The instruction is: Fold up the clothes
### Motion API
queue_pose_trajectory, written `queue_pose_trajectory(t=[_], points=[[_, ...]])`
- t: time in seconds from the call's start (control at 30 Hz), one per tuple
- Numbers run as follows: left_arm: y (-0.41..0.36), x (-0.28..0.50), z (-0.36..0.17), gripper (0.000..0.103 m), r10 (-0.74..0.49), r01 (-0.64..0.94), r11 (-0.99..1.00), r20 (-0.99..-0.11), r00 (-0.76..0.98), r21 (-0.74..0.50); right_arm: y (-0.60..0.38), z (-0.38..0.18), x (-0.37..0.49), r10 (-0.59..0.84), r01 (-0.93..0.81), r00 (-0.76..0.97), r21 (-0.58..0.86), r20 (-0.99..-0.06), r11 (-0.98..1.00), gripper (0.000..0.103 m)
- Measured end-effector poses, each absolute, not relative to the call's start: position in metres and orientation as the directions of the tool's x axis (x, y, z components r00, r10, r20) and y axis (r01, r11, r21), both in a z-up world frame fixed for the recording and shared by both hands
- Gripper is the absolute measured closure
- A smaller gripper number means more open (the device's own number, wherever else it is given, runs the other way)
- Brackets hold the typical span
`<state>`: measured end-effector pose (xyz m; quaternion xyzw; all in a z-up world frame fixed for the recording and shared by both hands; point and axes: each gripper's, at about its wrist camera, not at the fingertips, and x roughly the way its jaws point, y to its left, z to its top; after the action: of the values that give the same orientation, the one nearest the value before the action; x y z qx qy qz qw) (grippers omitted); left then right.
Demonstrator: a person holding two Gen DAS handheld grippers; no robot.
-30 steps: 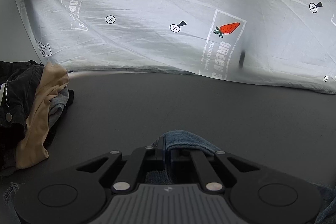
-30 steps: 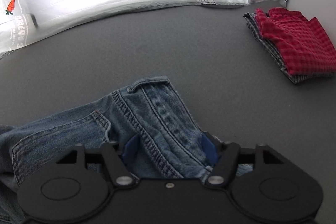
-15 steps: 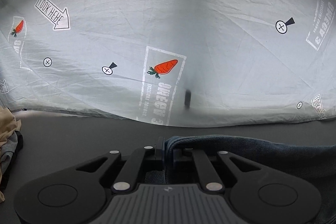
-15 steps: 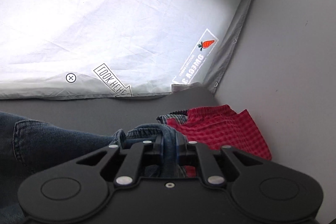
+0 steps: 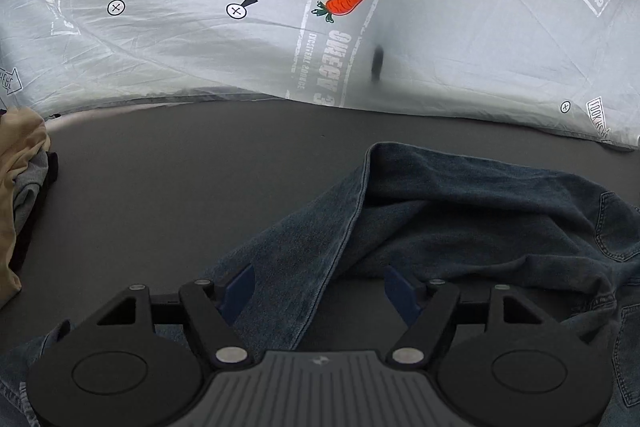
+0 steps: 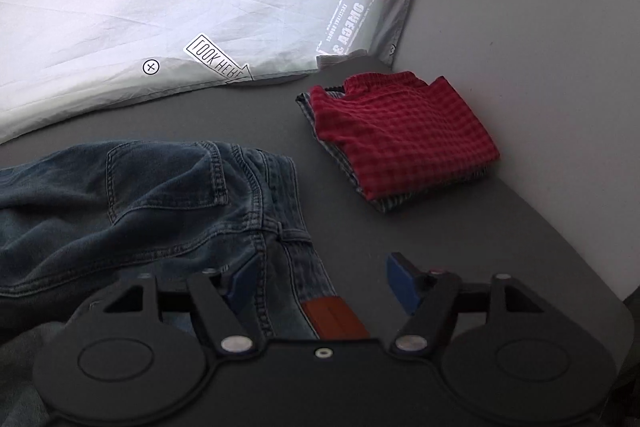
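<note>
A pair of blue jeans lies rumpled on the dark grey table. In the left wrist view a leg runs down between my open left gripper's blue pads. In the right wrist view the jeans' waistband and back pocket lie flat, with a brown leather label near the jaws. My right gripper is open over the waistband and holds nothing.
A folded red checked garment sits on another folded piece at the table's right, near the grey wall. A heap of tan, grey and black clothes lies at the far left. A printed grey sheet hangs behind the table.
Both grippers were shut on the jeans and held them up; now both are open and the jeans lie on the table.
</note>
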<state>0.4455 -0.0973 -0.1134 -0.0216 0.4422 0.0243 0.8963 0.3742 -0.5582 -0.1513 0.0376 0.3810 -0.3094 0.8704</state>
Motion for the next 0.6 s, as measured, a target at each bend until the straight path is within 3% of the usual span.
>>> queue_pose_trajectory(t=[0.2,0.37,0.47,0.5,0.57,0.6], points=[[-0.079,0.391,-0.118,0.030,0.002,-0.147,0.985,-0.837,0.548,-0.094,-0.559,-0.177,0.320,-0.339,0.627,0.472,0.040,-0.814,0.778,0.031],[-0.093,0.366,-0.094,0.030,-0.014,-0.090,0.992,-0.784,0.620,-0.089,-0.563,-0.194,0.309,-0.147,0.696,0.509,0.305,-0.848,0.650,0.031],[-0.105,0.351,-0.083,0.028,-0.016,-0.059,0.996,-0.747,0.664,-0.073,-0.557,-0.200,0.306,-0.107,0.705,0.527,0.363,-0.843,0.609,0.027],[-0.108,0.348,-0.082,0.028,-0.022,-0.051,0.996,-0.743,0.669,-0.076,-0.554,-0.201,0.306,-0.109,0.705,0.527,0.362,-0.843,0.610,0.029],[-0.113,0.340,-0.081,0.028,-0.033,-0.041,0.996,-0.742,0.670,-0.081,-0.547,-0.200,0.306,-0.141,0.684,0.533,0.326,-0.834,0.653,0.061],[-0.116,0.336,-0.080,0.028,-0.037,-0.037,0.996,-0.741,0.671,-0.083,-0.544,-0.197,0.304,-0.167,0.670,0.539,0.300,-0.825,0.679,0.066]])
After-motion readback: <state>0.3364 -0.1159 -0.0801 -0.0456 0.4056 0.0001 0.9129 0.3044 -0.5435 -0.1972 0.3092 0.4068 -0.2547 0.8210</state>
